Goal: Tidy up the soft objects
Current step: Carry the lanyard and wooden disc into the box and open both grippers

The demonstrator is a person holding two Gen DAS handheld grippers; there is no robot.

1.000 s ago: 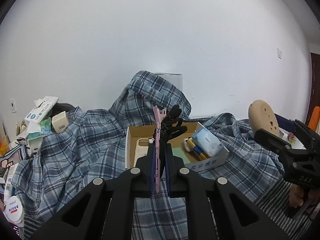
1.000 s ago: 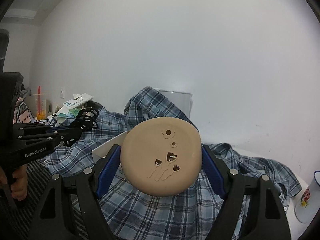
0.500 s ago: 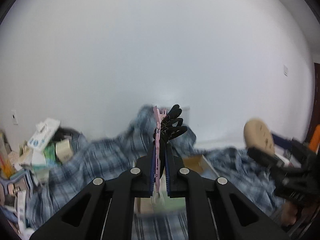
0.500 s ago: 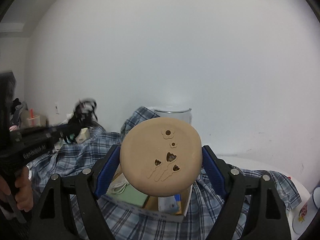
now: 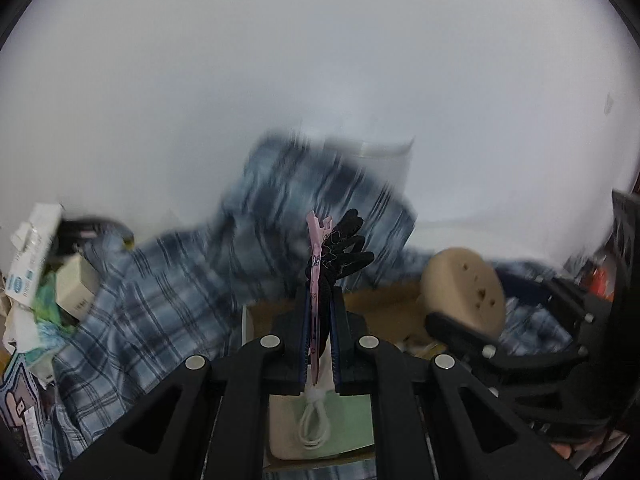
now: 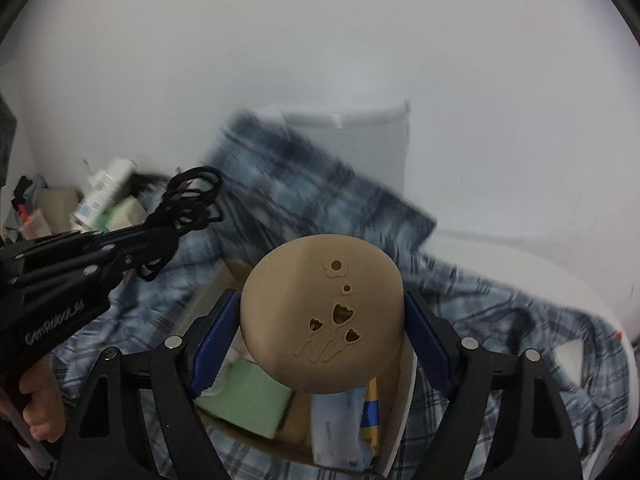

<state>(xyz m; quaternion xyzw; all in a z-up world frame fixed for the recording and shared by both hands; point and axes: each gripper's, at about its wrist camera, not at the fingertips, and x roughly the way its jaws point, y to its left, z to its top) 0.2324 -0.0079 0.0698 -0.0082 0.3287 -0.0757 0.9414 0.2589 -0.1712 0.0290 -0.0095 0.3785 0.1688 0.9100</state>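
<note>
The round tan cushion (image 6: 322, 314) is clamped between the right gripper (image 6: 322, 320) pads, with the open cardboard box (image 6: 404, 412) lying directly beneath at six o'clock. The left gripper (image 5: 320, 320), pinched shut on a pink clip (image 5: 314, 280) and black hair ties (image 5: 344, 248), is held at ten o'clock from the cushion, also above the box.

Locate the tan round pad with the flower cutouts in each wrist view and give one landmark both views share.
Left wrist view: the tan round pad sits at right of centre, held in the right gripper.
Right wrist view: the pad fills the lower centre, between the blue pads.
Shared landmark: the blue plaid cloth heaped behind the open cardboard box.
</note>
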